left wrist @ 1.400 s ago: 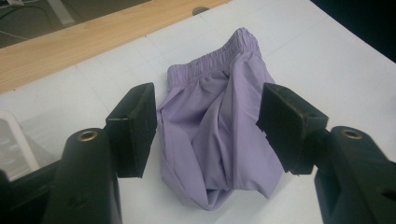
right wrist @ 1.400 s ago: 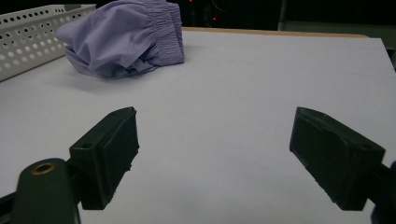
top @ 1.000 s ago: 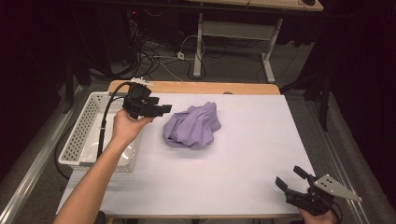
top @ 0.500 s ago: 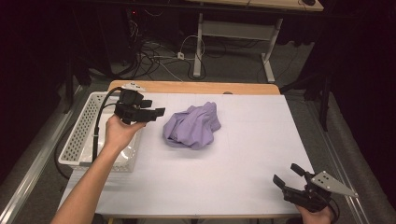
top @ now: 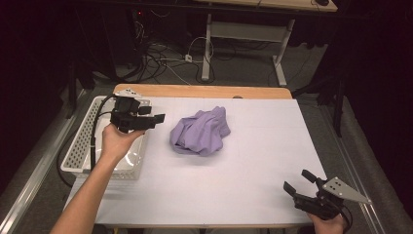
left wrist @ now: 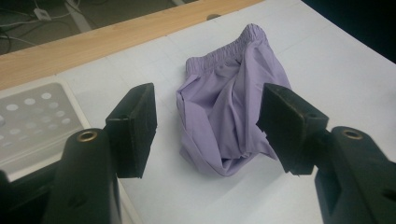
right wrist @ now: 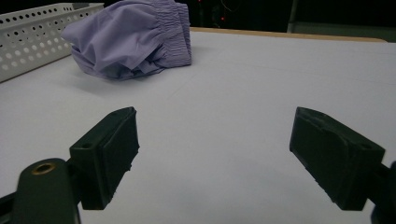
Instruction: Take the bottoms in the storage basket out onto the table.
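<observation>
A crumpled purple garment [top: 200,131] with an elastic waistband lies on the white table cover, left of centre. My left gripper [top: 153,115] hovers over the basket's right rim, just left of the garment, jaws open and empty. Looking along it in the left gripper view, the garment [left wrist: 229,107] lies on the table beyond the left gripper [left wrist: 208,121], apart from its pads. My right gripper [top: 298,180] rests low at the table's near right corner, open wide. Seen in the right gripper view, the right gripper [right wrist: 212,140] faces bare table, with the garment [right wrist: 130,35] far off.
A white perforated basket [top: 83,146] stands at the table's left edge, its wall also in the right gripper view [right wrist: 28,37]. A strip of bare wood [top: 204,91] runs along the far edge. The white cover [top: 253,156] stretches between the garment and the right gripper.
My left hand has drifted left and a little toward the near side, away from the garment and over the basket's rim. The right gripper and the garment have stayed put.
</observation>
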`<state>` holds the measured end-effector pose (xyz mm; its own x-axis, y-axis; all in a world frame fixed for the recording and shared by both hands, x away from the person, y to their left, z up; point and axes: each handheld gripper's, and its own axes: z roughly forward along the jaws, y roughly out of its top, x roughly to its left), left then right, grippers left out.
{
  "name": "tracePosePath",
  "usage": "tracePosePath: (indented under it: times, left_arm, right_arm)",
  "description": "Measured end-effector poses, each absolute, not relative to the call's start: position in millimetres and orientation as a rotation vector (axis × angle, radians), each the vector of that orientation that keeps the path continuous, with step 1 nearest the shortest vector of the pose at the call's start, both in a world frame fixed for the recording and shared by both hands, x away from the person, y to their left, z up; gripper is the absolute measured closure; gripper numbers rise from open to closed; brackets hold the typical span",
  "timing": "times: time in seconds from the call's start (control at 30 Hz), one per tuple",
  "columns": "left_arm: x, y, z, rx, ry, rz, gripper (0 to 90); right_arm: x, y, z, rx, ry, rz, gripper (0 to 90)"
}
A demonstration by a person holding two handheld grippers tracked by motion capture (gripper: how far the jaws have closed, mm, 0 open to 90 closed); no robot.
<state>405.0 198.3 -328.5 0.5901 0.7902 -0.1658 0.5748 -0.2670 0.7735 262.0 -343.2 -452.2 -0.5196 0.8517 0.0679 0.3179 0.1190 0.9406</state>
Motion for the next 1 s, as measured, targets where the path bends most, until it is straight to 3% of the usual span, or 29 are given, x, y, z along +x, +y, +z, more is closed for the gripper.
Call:
tracePosePath:
  times: [1.0]
  left_arm:
    - [382,225,-334,1.937,1.113,0.360,35.7]
  right_arm:
    - [261,-344,-452,1.141,1.890,1.402,16.4]
